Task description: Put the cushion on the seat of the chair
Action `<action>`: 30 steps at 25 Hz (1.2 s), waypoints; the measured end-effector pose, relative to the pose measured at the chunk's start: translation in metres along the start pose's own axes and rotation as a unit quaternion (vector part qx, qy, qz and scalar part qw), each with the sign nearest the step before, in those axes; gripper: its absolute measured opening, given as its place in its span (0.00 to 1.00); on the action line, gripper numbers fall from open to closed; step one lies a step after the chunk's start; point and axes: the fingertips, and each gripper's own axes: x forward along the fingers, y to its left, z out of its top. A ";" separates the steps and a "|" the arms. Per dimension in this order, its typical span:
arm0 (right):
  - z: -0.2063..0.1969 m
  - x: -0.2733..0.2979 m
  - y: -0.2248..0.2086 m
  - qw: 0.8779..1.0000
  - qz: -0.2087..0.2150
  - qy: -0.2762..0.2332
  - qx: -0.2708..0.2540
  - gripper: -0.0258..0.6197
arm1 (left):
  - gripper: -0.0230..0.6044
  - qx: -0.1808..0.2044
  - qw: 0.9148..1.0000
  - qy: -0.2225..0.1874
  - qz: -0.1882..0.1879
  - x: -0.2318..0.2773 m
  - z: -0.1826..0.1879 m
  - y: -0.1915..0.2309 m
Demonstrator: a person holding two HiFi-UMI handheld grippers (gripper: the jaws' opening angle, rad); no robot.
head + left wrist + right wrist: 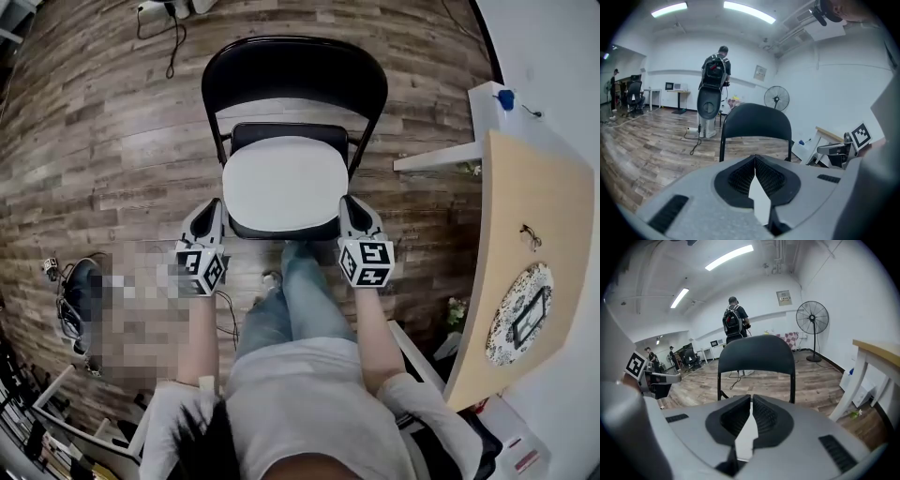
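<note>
A black folding chair (292, 70) stands on the wood floor in front of me. A white cushion (284, 183) hangs over its seat (291, 133), held at its two near corners. My left gripper (217, 203) is shut on the cushion's left corner and my right gripper (349, 201) on its right corner. In the left gripper view a white sliver of cushion (760, 200) is pinched between the shut jaws, with the chair back (757, 123) beyond. The right gripper view shows the same: cushion edge (746, 438) clamped, chair back (757, 355) ahead.
A wooden table (539, 216) with a round patterned mat (518, 314) stands at the right, beside a white shelf (445, 157). Cables lie on the floor at the left (70, 300). A person with a backpack (716, 70) and a standing fan (812, 317) are far behind the chair.
</note>
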 end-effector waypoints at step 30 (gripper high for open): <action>0.135 -0.200 0.068 0.981 -0.018 -0.178 -0.074 0.08 | 0.06 0.086 0.980 -0.174 -0.042 -0.170 0.147 -0.086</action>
